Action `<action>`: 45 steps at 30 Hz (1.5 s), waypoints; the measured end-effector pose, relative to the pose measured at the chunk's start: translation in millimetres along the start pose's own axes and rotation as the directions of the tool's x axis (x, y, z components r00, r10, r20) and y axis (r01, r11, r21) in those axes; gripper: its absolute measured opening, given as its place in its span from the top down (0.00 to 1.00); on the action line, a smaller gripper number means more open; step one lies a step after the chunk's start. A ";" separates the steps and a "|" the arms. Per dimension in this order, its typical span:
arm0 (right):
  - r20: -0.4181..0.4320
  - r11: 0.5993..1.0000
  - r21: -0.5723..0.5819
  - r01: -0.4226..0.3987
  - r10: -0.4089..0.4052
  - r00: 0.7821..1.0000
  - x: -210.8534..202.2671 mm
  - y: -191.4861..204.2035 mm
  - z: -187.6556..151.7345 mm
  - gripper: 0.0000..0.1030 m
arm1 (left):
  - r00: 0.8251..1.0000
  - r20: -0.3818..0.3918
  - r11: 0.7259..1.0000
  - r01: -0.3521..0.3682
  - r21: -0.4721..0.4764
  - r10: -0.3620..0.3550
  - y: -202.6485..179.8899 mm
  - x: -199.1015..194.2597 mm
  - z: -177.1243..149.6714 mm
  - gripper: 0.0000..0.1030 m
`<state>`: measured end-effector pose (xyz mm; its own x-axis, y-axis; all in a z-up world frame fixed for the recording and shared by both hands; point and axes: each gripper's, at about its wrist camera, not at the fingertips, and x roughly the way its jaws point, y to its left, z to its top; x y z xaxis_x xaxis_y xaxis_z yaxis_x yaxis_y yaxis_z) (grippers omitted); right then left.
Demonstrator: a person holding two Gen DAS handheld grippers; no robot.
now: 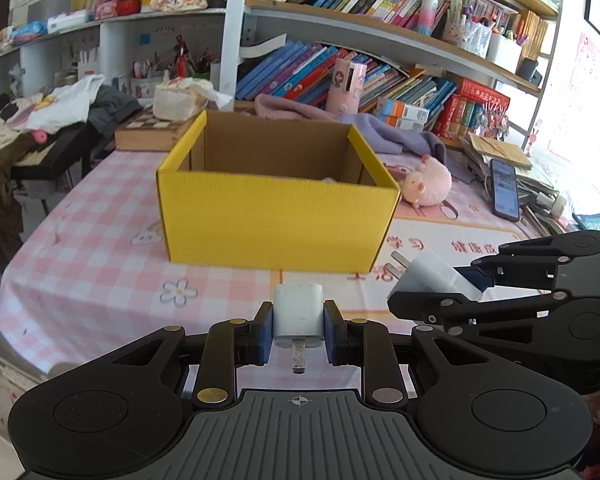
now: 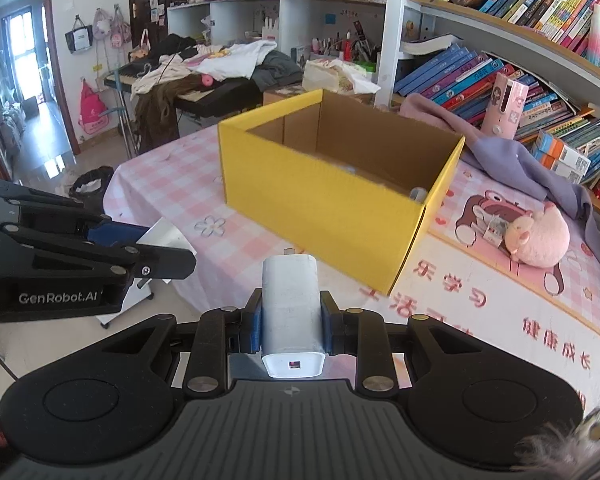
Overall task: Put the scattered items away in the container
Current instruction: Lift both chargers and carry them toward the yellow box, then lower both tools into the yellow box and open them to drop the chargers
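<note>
A yellow cardboard box point(image 1: 276, 224) stands open on the pink checked tablecloth, also in the right wrist view point(image 2: 332, 204). My left gripper point(image 1: 298, 330) is shut on a small white charger plug point(image 1: 298, 314), its prong pointing back at the camera, held above the table in front of the box. My right gripper point(image 2: 292, 322) is shut on a larger white charger point(image 2: 292, 308), prongs forward, near the box's front corner. Each gripper shows in the other's view: the right point(image 1: 452, 292) with its charger point(image 1: 428, 276), the left point(image 2: 156, 248) with its plug point(image 2: 168, 236). Something small and pale lies inside the box point(image 2: 418, 194).
A pink plush toy point(image 2: 536, 240) lies right of the box. A purple cloth point(image 2: 512, 160) and a phone point(image 1: 505, 190) lie by the bookshelf point(image 1: 380, 60). A wooden board point(image 1: 148, 130) sits behind the box. The table's left edge point(image 2: 116, 184) drops to the floor.
</note>
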<state>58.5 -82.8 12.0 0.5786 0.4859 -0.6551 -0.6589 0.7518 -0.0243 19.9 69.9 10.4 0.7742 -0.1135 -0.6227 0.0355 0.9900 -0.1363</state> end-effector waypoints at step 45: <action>-0.075 0.977 -0.125 -0.171 0.163 0.984 161.7 -113.2 134.3 0.75 | 0.966 -0.258 0.965 0.051 0.256 0.017 10.6 242.8 196.1 0.77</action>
<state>291.1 -29.5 10.3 0.4262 0.5669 -0.7049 -0.8028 0.5962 -0.0059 332.2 69.2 8.8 0.5856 -0.1143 -0.8025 0.2357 0.9713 0.0336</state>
